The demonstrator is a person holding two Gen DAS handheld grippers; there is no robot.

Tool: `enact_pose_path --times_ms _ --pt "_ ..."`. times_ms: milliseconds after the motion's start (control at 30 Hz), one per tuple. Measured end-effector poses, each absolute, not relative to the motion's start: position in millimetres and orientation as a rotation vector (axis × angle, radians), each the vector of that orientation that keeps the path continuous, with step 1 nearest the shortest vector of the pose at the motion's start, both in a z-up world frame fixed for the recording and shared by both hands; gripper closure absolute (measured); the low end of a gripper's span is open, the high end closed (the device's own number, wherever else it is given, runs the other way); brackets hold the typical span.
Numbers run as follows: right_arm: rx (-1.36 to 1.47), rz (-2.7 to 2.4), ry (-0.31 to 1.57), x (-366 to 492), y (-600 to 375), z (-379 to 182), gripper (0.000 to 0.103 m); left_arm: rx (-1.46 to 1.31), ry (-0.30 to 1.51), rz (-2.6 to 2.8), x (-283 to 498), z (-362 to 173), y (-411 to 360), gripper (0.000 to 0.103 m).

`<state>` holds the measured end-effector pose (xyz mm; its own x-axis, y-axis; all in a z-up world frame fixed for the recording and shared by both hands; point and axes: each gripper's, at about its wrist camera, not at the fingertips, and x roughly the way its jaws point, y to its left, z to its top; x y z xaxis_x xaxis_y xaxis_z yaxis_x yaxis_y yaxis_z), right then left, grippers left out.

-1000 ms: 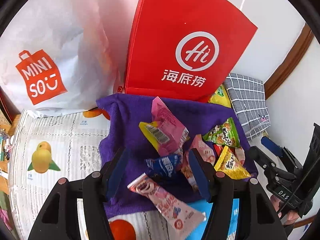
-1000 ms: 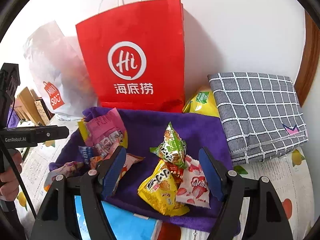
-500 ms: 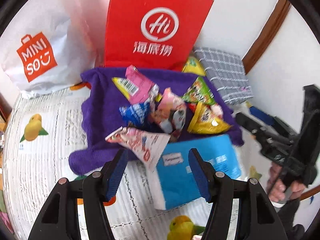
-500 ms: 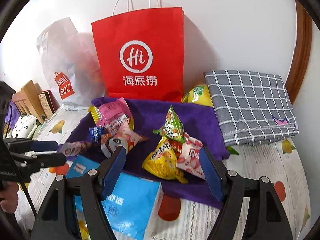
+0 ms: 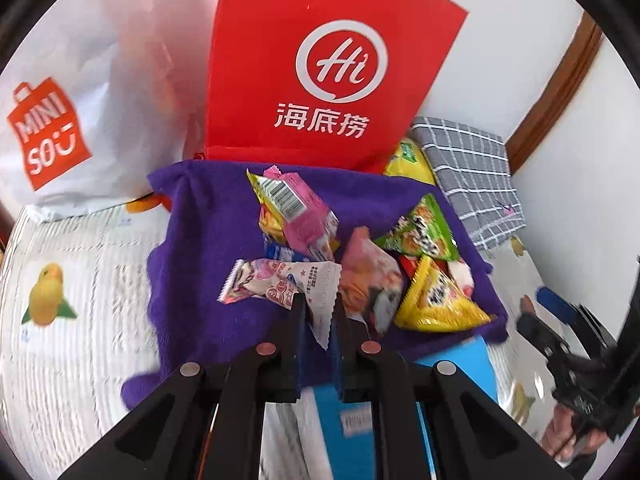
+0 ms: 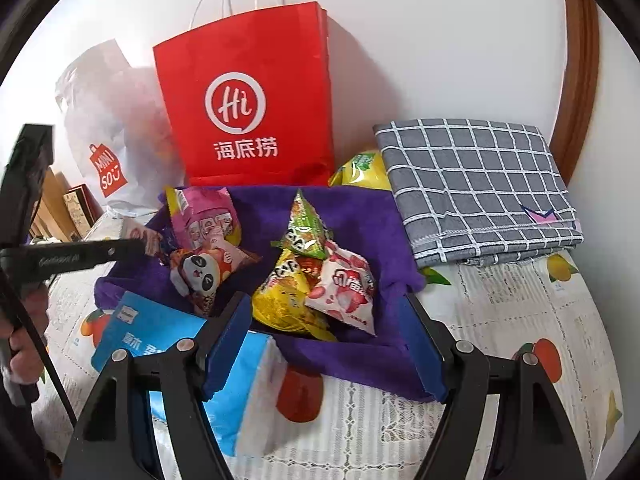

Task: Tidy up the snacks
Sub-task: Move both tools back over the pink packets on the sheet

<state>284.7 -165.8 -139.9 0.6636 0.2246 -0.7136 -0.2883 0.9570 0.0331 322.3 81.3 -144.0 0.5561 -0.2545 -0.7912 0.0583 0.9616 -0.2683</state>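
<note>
Purple towel [image 5: 208, 220] by the desk's back edge holds the snack pile; left gripper [image 5: 318, 312] is clamped on a pink-white candy wrapper [image 5: 280, 282] over it, right gripper [image 6: 328, 328] spread wide, holding nothing.

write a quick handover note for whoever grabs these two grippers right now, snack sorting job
Left gripper: shut on the pink-and-white snack packet, pinching one end of it over the purple towel.
Right gripper: open, holding nothing, low over the near edge of the towel.
On the towel: pink barcode packet, panda packet, green triangle packet, yellow triangle packet, strawberry packet.
Red Hi paper bag and white Miniso bag stand behind; blue pack lies in front.
Done: one packet gripped. Left: placing it and sorting the others.
</note>
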Motion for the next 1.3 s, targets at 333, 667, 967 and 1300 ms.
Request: enact_pose_path --times_ms 333,667,967,1300 --pt "-0.093 0.292 0.778 279 -168 -136 0.029 -0.169 1.065 -0.12 339 -161 73 0.054" --pt "-0.09 0.287 0.75 239 -166 -120 0.029 -0.215 1.015 -0.131 290 -130 86 0.054" --pt "-0.073 0.266 0.753 188 -168 -110 0.029 -0.23 0.959 -0.126 229 -104 89 0.054" --pt "-0.048 0.315 0.813 130 -162 -121 0.029 -0.229 0.958 -0.09 169 -112 96 0.043"
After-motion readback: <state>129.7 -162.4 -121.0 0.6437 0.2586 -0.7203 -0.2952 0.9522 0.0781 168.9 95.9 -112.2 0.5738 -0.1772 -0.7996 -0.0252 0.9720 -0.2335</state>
